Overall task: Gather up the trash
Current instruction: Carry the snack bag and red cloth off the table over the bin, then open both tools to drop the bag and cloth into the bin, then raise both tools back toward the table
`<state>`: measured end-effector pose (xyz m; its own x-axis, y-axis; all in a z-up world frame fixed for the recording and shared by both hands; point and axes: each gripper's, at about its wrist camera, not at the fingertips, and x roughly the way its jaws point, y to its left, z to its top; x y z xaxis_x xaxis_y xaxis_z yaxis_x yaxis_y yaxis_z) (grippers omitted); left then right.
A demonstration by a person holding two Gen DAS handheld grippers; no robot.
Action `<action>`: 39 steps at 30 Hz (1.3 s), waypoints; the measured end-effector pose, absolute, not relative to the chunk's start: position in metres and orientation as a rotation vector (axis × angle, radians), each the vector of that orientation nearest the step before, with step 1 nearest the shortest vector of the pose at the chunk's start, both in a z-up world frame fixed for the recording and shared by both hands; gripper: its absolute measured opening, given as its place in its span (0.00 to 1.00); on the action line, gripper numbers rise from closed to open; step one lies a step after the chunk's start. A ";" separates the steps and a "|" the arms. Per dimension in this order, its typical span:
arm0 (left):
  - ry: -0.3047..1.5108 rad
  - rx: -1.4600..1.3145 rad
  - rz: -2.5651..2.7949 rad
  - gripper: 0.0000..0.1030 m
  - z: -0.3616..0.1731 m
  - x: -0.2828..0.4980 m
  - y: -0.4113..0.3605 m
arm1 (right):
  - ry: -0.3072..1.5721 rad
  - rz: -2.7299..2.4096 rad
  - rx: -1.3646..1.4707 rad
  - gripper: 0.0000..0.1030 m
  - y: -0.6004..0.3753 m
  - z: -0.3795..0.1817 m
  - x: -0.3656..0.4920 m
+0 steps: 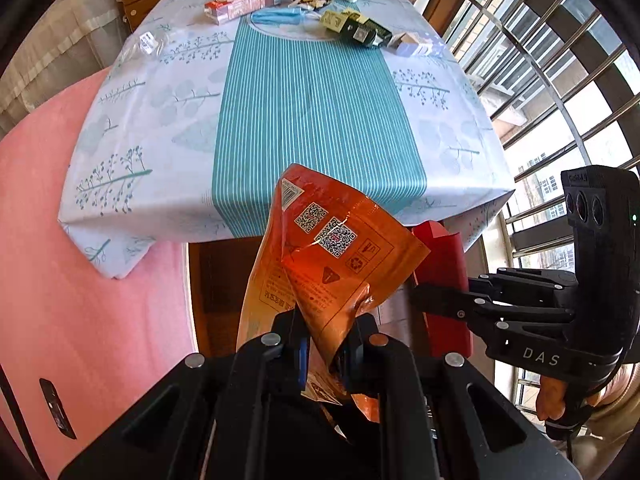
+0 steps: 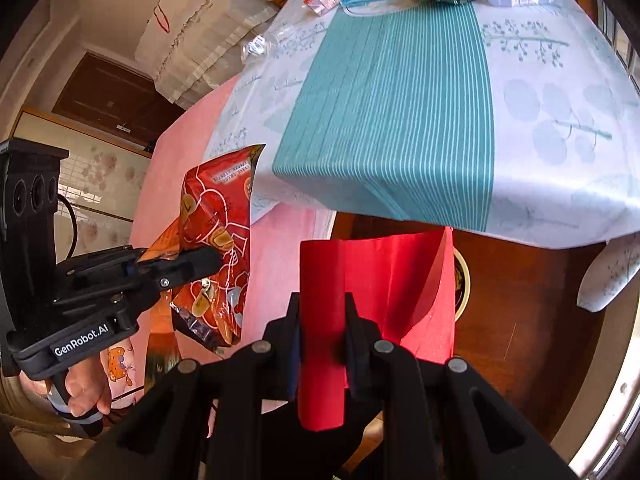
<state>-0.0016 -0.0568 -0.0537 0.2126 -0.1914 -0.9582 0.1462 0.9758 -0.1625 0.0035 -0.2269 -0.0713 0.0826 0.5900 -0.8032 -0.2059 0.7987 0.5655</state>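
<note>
The left tool (image 1: 324,344) is clamped on an orange snack bag (image 1: 320,256), which sticks up ahead of its 2 fingers, off the near edge of the counter (image 1: 160,120). Just to its right, the right tool (image 2: 322,336) pinches the rim of a red paper bag (image 2: 376,280). More trash lies well ahead at the counter's far end: a blue mask (image 1: 280,16), a dark green box (image 1: 364,32) and a pink carton (image 1: 240,2).

A: What lies ahead of the hand-held gripper?
B: A worktop (image 1: 304,120) under a teal-striped, leaf-printed cloth (image 1: 160,112).
A: And off to its sides?
B: Pink bedding (image 1: 60,280) left; window bars (image 1: 560,80) right.
</note>
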 end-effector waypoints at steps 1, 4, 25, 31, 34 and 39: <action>1.355 -0.047 -0.237 0.09 -0.064 -0.002 -0.056 | 1.385 0.598 0.343 0.17 -0.225 -0.082 -0.001; 1.415 -0.092 -0.247 0.10 -0.103 -0.004 -0.052 | 1.439 0.545 0.357 0.17 -0.222 -0.118 -0.013; 1.560 -0.222 -0.289 0.18 -0.462 0.018 -0.040 | 1.525 0.246 0.493 0.22 -0.208 -0.460 0.015; 1.579 -0.156 -0.327 0.63 -0.505 0.022 -0.039 | 1.543 0.229 0.442 0.51 -0.203 -0.502 0.017; 1.585 -0.121 -0.315 0.81 -0.517 0.024 -0.036 | 1.551 0.218 0.440 0.54 -0.204 -0.510 0.015; 1.605 -0.072 -0.293 0.82 -0.518 0.028 -0.030 | 1.556 0.212 0.428 0.55 -0.202 -0.514 0.014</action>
<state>0.0279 -0.0295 -0.5181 -0.0604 -0.2252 -0.9724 0.1330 0.9637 -0.2315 0.0140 -0.2022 -0.5145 0.0164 0.3957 -0.9182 0.1359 0.9089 0.3941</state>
